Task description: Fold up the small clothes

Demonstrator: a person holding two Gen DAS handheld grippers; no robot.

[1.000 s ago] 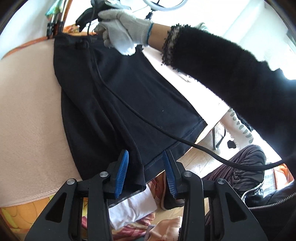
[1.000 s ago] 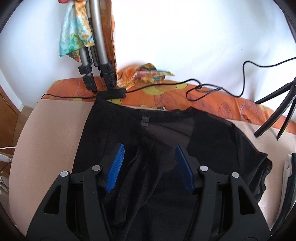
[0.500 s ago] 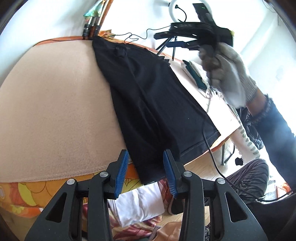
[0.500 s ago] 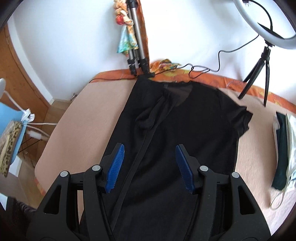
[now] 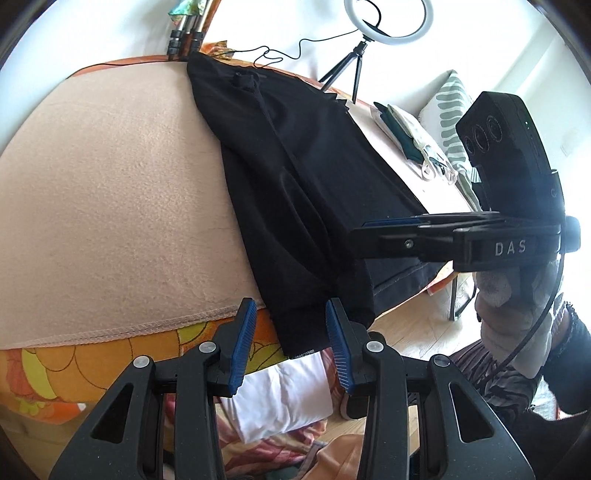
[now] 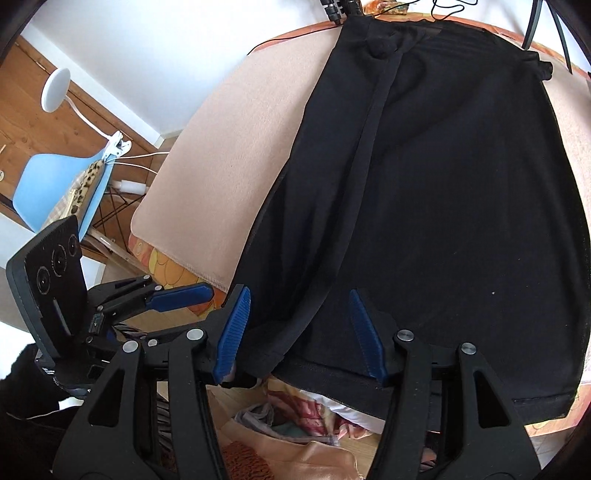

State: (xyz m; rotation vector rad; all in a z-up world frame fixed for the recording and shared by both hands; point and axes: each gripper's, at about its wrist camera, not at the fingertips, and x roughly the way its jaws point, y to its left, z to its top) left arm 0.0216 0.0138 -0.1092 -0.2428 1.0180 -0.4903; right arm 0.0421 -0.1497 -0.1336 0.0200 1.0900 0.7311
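A black garment [image 5: 295, 177] lies lengthwise on the beige blanket [image 5: 110, 184] that covers the table, and its near hem hangs over the front edge. My left gripper [image 5: 290, 314] stands open at the hem's left corner, its blue pads on either side of the cloth without pressing it. In the right wrist view the black garment [image 6: 443, 184] fills the middle. My right gripper [image 6: 299, 295] is over the hem with its jaws closing, the pads clear of the fabric. A gloved hand [image 5: 509, 295] holds the right gripper [image 5: 369, 229]. The left gripper [image 6: 184, 295] shows close at its left.
A ring light on a small tripod [image 5: 388, 22] and a cable stand at the table's far end. Folded clothes [image 5: 410, 147] lie at the right. More clothes [image 5: 280, 402] lie on the floor below the front edge. A blue chair [image 6: 55, 184] stands to the left.
The right gripper has come back from the garment's far collar end to the near hem, beside the left gripper. The left gripper has shifted a little along the front edge.
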